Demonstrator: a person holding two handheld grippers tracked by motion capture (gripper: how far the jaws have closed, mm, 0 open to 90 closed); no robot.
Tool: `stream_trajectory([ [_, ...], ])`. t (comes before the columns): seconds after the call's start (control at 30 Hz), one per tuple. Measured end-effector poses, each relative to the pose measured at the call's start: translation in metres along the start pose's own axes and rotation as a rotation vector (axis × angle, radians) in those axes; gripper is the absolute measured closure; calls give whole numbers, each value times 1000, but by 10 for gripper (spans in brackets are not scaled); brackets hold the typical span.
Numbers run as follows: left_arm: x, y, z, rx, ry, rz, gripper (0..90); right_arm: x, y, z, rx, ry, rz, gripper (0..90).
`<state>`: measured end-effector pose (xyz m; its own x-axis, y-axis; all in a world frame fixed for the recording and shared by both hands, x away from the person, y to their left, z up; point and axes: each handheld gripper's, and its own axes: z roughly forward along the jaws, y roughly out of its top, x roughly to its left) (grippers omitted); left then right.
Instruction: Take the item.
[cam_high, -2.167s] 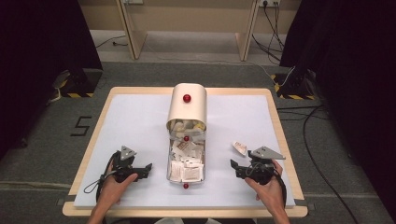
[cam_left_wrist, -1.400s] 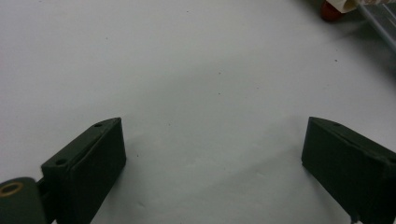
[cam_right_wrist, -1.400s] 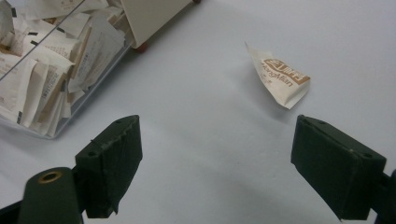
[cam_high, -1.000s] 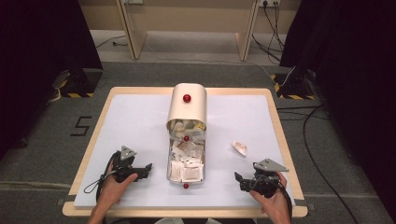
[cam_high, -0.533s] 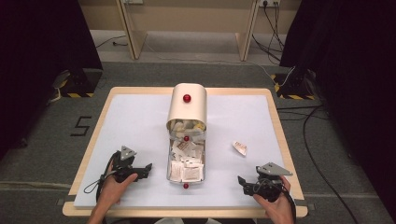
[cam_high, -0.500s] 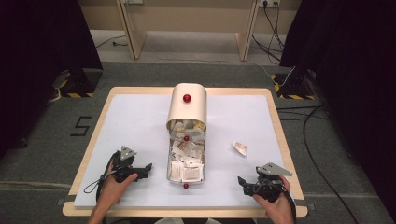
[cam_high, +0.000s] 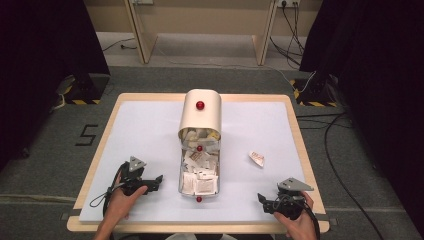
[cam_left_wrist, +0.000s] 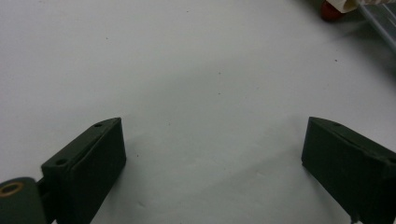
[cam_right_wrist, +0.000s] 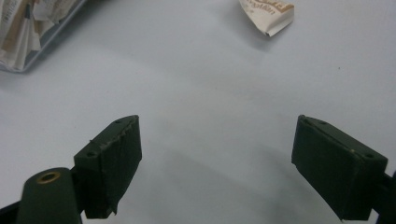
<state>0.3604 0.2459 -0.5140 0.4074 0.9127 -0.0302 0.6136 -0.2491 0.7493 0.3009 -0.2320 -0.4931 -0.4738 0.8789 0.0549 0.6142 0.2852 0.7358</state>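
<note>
Both grippers rested on the white counter (cam_high: 150, 130), fingers spread wide and empty: left gripper (cam_high: 159, 180) beside the packet-filled box (cam_high: 199, 176), right gripper (cam_high: 260, 200) near a loose packet (cam_high: 256, 158) whose brown print was unreadable.

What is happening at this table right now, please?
A person sits at a white table with a claw in each hand. The left claw and the right claw both rest near the front edge, open and empty. Between them stands a tray of paper packets with a cream roll-top cover pushed back. One loose packet lies on the table, apart from the right claw.
</note>
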Motion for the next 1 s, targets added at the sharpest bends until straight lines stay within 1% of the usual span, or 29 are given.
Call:
stream_trajectory([
  [0.1,0,0,0,0,0,0,55,0,-4,3,27,0,2,164],
  [0.13,0,0,0,0,0,1,55,1,-6,5,33,-2,-3,148],
  [0.2,0,0,0,0,1,1,56,3,-6,6,39,-15,-27,149],
  [0.23,0,0,0,0,0,0,56,4,-6,6,45,-18,-20,146],
  [0.37,0,0,0,0,1,1,55,7,-7,8,46,-28,-60,108],
  [0.43,0,0,0,0,1,1,55,8,-7,8,48,-35,-60,102],
  [1.0,0,0,0,1,1,1,55,8,-8,9,38,-35,-59,96],
])
